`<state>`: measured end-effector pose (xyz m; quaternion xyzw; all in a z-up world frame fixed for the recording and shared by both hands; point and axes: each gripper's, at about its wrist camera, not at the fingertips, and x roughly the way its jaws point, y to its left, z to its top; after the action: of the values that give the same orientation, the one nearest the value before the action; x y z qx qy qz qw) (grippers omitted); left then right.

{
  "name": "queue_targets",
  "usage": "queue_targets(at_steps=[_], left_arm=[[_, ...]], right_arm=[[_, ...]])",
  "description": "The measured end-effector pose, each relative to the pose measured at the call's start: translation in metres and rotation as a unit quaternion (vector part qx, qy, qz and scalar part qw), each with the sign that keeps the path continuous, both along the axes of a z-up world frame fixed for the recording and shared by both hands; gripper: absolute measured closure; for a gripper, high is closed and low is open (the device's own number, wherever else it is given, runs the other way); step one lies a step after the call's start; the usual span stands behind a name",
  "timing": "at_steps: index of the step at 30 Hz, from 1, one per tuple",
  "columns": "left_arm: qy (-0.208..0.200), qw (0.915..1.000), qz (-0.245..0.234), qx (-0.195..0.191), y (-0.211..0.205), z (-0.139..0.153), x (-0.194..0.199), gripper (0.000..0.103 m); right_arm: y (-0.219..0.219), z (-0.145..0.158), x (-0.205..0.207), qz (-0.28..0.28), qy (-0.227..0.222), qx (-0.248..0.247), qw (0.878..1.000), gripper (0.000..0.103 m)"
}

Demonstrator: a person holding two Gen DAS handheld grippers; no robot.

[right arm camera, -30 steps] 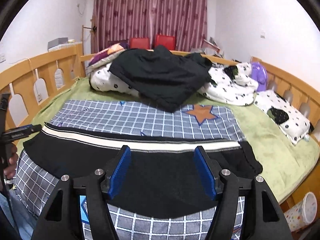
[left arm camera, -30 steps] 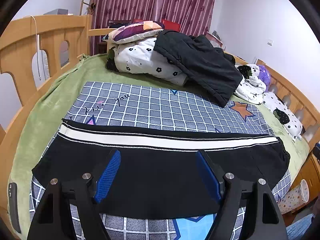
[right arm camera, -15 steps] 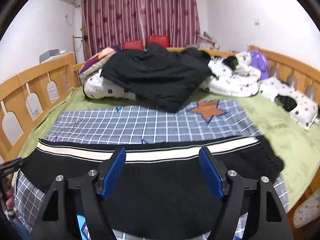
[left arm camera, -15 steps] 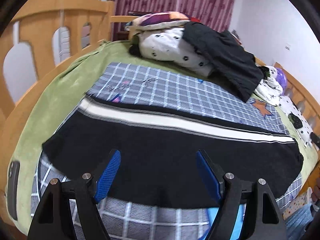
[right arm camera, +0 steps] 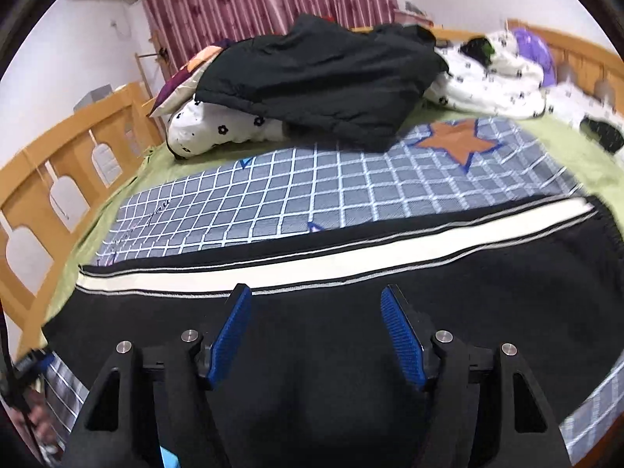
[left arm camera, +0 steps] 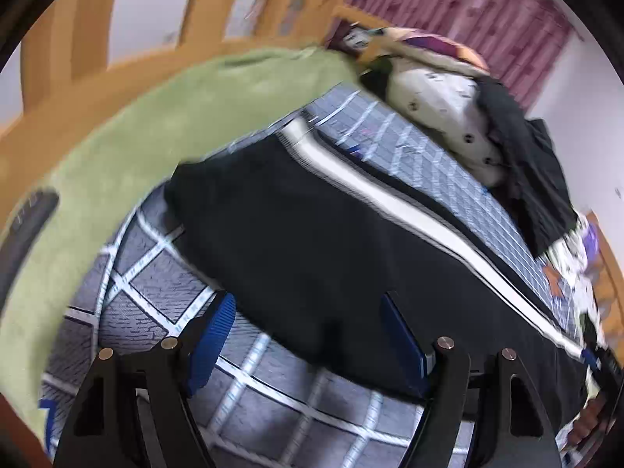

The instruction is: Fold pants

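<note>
Your left gripper [left arm camera: 308,331] tilts down over the near hem end of the pants [left arm camera: 312,241], fingers apart, nothing between them. Your right gripper [right arm camera: 316,331] hovers over the same black cloth; its jaws have just been closing, still apart and empty. The pants lie flat crosswise on the checked blanket [right arm camera: 312,195], white stripe [right arm camera: 351,261] along the far edge.
</note>
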<state>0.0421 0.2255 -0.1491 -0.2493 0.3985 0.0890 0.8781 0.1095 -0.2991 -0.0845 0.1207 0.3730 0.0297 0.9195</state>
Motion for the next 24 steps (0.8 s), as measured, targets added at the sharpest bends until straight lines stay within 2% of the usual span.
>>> queue_targets(at_steps=[2, 5, 6, 9, 11, 13, 15, 16, 18, 21, 23, 24], left_arm=[[0.012, 0.9997, 0.017, -0.013, 0.010, -0.012, 0.005, 0.033], [-0.008, 0.9989, 0.029, -0.037, 0.023, -0.019, 0.012, 0.033], [-0.013, 0.9987, 0.029, -0.041, 0.025, -0.019, 0.015, 0.033], [-0.028, 0.9959, 0.041, -0.076, 0.038, -0.023, 0.023, 0.032], [-0.035, 0.9943, 0.046, -0.089, 0.046, -0.024, 0.030, 0.032], [-0.039, 0.9940, 0.053, -0.088, 0.048, -0.024, 0.034, 0.032], [-0.041, 0.9932, 0.066, -0.086, 0.049, -0.024, 0.039, 0.038], [-0.037, 0.9935, 0.076, -0.076, 0.049, -0.024, 0.041, 0.045], [-0.023, 0.9941, 0.095, -0.046, 0.049, -0.023, 0.043, 0.085], [-0.012, 0.9934, 0.112, -0.019, 0.045, -0.017, 0.047, 0.090], [-0.001, 0.9935, 0.110, 0.027, 0.035, -0.006, 0.052, 0.091], [0.006, 0.9920, 0.105, 0.071, 0.023, 0.004, 0.057, 0.092]], right_arm=[[0.006, -0.009, 0.007, 0.013, 0.017, -0.007, 1.000, 0.035], [0.015, -0.024, 0.009, -0.001, 0.024, -0.091, 0.996, 0.037], [0.016, -0.027, 0.008, -0.008, 0.026, -0.102, 0.994, 0.037], [0.016, -0.039, 0.017, 0.009, 0.052, -0.070, 0.996, 0.040], [0.019, -0.044, 0.022, 0.019, 0.063, -0.069, 0.995, 0.043], [0.022, -0.049, 0.024, 0.016, 0.064, -0.080, 0.995, 0.043], [0.023, -0.054, 0.027, 0.013, 0.068, -0.083, 0.994, 0.043], [0.022, -0.058, 0.029, 0.008, 0.074, -0.077, 0.994, 0.043], [0.018, -0.060, 0.029, -0.004, 0.078, -0.065, 0.995, 0.043], [0.012, -0.056, 0.025, -0.018, 0.069, -0.051, 0.996, 0.043], [0.010, -0.050, 0.023, -0.020, 0.060, -0.050, 0.997, 0.043], [0.009, -0.046, 0.021, -0.020, 0.056, -0.052, 0.997, 0.043]])
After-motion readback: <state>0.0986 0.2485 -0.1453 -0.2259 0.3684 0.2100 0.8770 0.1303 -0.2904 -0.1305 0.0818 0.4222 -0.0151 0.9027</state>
